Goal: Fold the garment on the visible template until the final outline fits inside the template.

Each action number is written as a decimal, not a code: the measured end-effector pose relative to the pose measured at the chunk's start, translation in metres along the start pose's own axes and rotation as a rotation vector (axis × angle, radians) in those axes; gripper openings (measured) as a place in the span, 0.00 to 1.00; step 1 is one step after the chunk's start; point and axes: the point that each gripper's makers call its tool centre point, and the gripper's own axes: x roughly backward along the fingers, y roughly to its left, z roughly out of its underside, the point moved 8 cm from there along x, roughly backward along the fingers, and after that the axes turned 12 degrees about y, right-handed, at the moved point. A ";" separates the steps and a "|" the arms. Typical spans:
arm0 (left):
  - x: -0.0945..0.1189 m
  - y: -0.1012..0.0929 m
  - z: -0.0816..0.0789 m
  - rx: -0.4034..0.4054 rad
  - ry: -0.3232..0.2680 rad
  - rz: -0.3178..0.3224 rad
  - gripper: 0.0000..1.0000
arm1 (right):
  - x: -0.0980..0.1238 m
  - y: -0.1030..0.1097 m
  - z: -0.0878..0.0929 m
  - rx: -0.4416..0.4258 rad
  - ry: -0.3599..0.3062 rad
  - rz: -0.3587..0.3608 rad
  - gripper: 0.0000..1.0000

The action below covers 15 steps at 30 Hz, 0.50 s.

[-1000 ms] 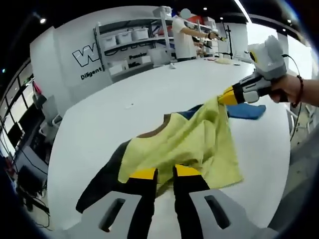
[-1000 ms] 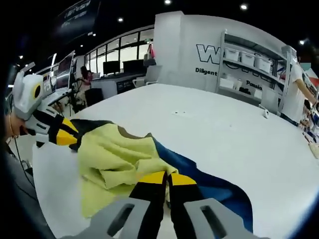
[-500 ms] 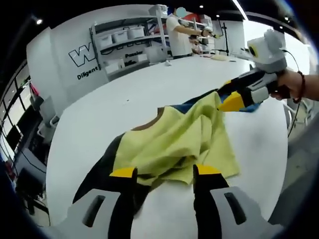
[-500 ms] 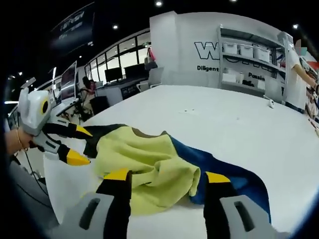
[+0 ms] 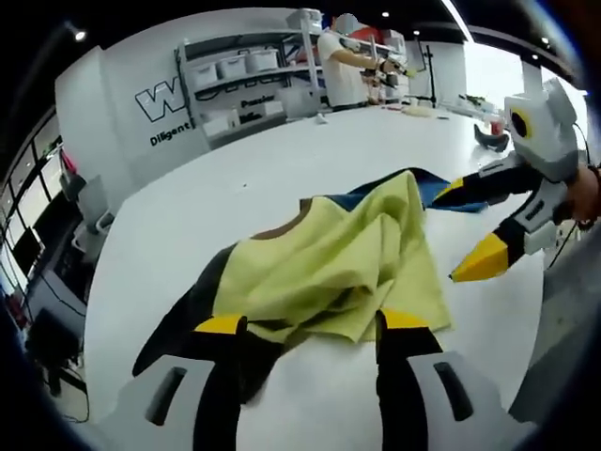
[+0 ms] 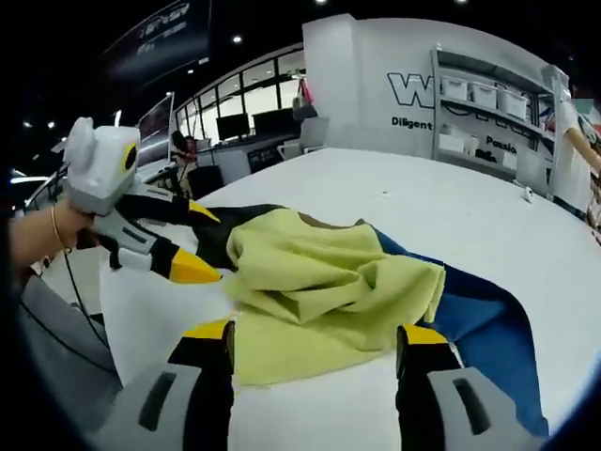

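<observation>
A garment lies bunched on the white table. Its yellow-green body is folded over in loose creases, with a brown collar, a black sleeve and a blue part sticking out. In the right gripper view the yellow body lies between the blue part and the black sleeve. My left gripper is open just short of the garment's near edge and holds nothing. My right gripper is open at the opposite edge, also holding nothing. Each one appears in the other's view: the right gripper and the left gripper.
Grey shelves with white bins stand against a lettered wall beyond the table. A person works at the far end, where small items lie. The table's edge runs close to the left gripper. Desks and monitors stand further off.
Both grippers were shut on the garment a second ago. They have opened, let it go and drawn back from it. The yellow cloth has dropped onto the table.
</observation>
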 end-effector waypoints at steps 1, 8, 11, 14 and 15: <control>-0.001 0.002 0.002 0.016 0.002 -0.009 0.57 | -0.002 0.005 0.002 0.011 0.000 -0.008 0.65; -0.005 0.014 0.010 0.039 0.025 -0.026 0.56 | -0.018 0.023 0.011 0.051 0.031 -0.047 0.59; -0.008 0.020 0.015 0.016 0.043 -0.038 0.56 | -0.027 0.028 0.017 0.089 0.067 -0.067 0.57; -0.014 0.032 0.021 0.008 0.060 -0.069 0.53 | -0.031 0.030 0.017 0.094 0.067 -0.062 0.53; -0.016 0.036 0.023 0.003 0.064 -0.077 0.52 | -0.032 0.029 0.018 0.088 0.070 -0.058 0.52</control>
